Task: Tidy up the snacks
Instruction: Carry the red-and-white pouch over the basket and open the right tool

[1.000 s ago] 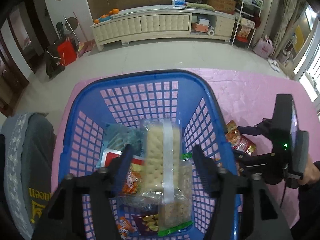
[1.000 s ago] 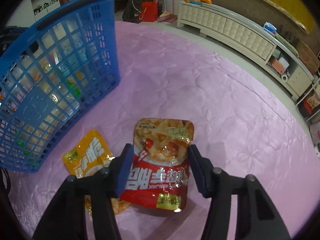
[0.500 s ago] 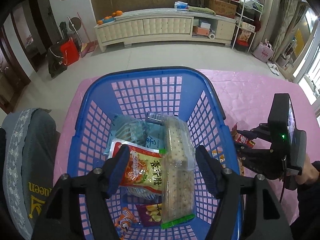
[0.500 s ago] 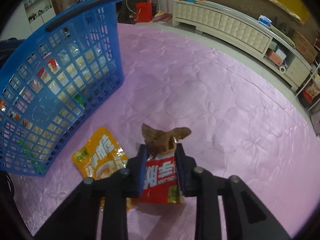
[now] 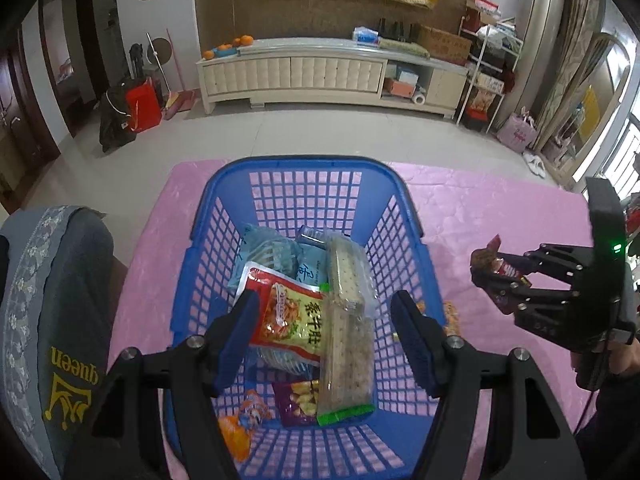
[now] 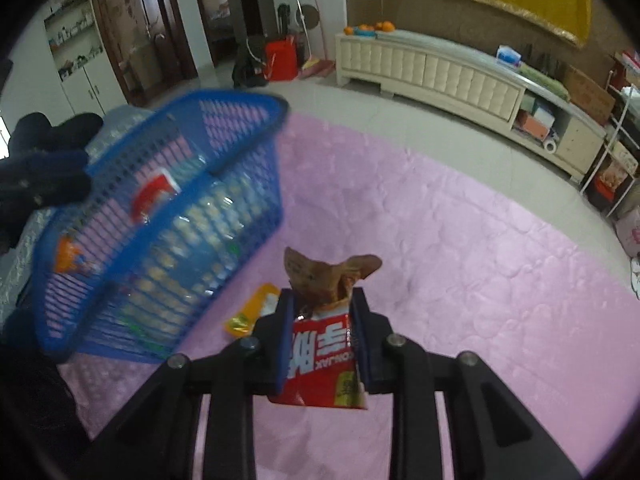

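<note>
Right gripper (image 6: 322,322) was clamped on red packet (image 6: 326,354), lifted off the table (image 6: 460,248). Left gripper (image 5: 326,338) spread wide over basket (image 5: 304,166). Crumpled packet might slip before reaching it.

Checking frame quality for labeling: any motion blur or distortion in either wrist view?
Right wrist view: blue basket smeared by motion blur, while the red snack packet between the fingers stays sharp. Left wrist view: sharp throughout; fisheye bends the cabinet and darkens corners.
</note>
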### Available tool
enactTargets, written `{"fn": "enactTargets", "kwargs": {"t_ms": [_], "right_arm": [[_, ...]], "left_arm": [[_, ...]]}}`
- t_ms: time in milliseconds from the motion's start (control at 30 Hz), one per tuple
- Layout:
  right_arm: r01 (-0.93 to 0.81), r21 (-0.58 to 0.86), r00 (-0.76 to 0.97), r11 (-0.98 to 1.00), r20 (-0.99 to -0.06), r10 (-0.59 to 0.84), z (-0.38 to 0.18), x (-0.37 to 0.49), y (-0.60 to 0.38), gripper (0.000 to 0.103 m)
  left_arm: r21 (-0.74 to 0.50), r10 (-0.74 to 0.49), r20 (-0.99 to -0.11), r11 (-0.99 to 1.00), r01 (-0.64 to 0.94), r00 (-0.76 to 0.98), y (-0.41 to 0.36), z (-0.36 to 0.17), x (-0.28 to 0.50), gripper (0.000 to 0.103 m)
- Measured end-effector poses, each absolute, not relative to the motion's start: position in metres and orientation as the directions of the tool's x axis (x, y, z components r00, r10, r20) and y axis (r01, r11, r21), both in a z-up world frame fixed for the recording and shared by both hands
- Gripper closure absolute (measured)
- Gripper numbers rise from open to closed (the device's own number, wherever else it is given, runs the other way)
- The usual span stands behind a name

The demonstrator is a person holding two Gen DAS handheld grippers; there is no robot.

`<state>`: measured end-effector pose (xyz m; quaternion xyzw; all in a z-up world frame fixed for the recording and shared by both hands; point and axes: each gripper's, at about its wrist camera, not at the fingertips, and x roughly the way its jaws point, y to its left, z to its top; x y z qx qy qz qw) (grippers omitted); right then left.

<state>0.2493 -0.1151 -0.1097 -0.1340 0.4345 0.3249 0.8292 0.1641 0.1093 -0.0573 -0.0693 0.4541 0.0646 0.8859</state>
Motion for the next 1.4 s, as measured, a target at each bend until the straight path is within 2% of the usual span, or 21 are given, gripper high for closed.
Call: {"fn": "enactTargets", "kwargs": {"t_ms": [300,700,1400], "right_arm": [[-0.681,0.042,0.468,0.731,-0.744,0.477,-0.043,0.199,-0.104,0.071],[-0.72,0.017,0.486,0.693,-0.701,0.522,0.005,0.163,-0.061,0.07],[-0.777,0.0,0.37,0.63,-0.809,0.457,-0.045,0.156,0.05,0.068]], "left_arm": [[-0.046,0.064,-0.774,0.987,-0.157,0.629,0.106,-0.024,0.116,0.037],[-0.026,0.089,-0.744,0.987,-0.162,0.663,0.121,-0.007,0.066,0.037],[-0.128,0.078,-0.74,0.959,-0.254,0.668,0.201,-0.035,0.035,0.037]]}}
